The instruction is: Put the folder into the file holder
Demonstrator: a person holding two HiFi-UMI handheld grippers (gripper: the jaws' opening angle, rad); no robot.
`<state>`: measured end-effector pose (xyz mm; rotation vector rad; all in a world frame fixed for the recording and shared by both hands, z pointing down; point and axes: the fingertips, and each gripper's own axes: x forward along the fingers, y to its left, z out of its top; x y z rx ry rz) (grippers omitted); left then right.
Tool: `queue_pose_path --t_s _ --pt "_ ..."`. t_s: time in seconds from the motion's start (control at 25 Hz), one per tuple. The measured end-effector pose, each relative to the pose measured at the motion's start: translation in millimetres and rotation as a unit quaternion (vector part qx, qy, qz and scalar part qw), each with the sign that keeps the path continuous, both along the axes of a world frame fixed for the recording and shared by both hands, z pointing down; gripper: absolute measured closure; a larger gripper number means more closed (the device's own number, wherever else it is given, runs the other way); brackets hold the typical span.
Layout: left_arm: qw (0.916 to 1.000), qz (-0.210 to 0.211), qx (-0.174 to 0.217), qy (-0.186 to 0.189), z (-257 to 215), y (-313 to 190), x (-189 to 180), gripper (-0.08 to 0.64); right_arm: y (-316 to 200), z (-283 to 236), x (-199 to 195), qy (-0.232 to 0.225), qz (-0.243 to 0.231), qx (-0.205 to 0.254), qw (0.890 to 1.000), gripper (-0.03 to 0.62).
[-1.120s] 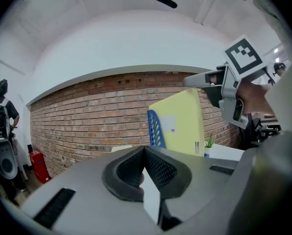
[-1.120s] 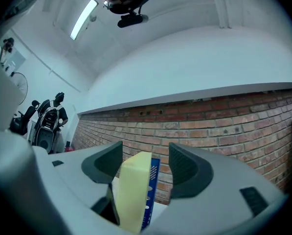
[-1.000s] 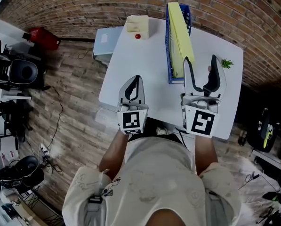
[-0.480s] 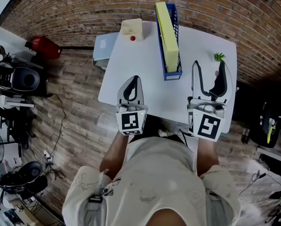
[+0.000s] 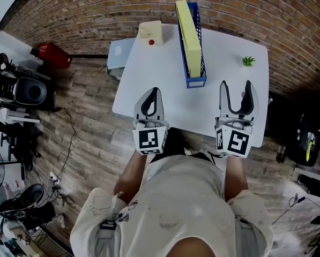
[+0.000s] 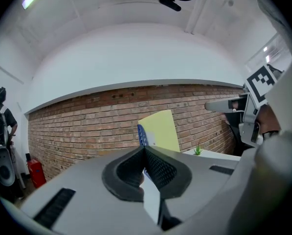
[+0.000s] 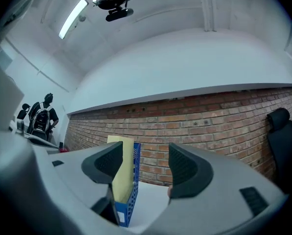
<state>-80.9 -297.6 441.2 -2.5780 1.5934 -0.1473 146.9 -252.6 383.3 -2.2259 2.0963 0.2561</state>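
Folder (image 5: 190, 33) stands inside holder (image 5: 198, 78) on bench (image 5: 165, 90); job looks done. Left gripper (image 5: 153, 92) pressed together, right gripper (image 5: 236, 84) spread, both empty.

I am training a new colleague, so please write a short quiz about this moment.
1. True or false: the yellow folder stands inside the blue file holder.
2. Which tool has its jaws apart? A the left one; B the right one; C both.
3. Fill in: in the head view, the small plant stands on the table to the ___ of the file holder.
Key: 1 true. 2 B: the right tool is open and empty, the left tool shut. 3 right.
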Motion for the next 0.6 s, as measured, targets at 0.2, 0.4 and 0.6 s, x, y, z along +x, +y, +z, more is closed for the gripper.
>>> queue_pose_path --t_s 0.2,0.4,0.6 --pt "0.9999 -0.006 -0.014 0.005 13 5 -3 0.552 9 40 -1 -0.03 -0.014 -0.033 0.999 0.295" --pt "0.9998 -0.001 -0.01 0.014 16 8 -4 0.552 13 61 -1 -0.03 -0.003 -0.07 0.997 0.295" --pt "0.9998 -0.008 -0.008 0.019 13 7 -11 0.552 15 61 -6 -0.023 -0.005 -0.075 0.997 0.295"
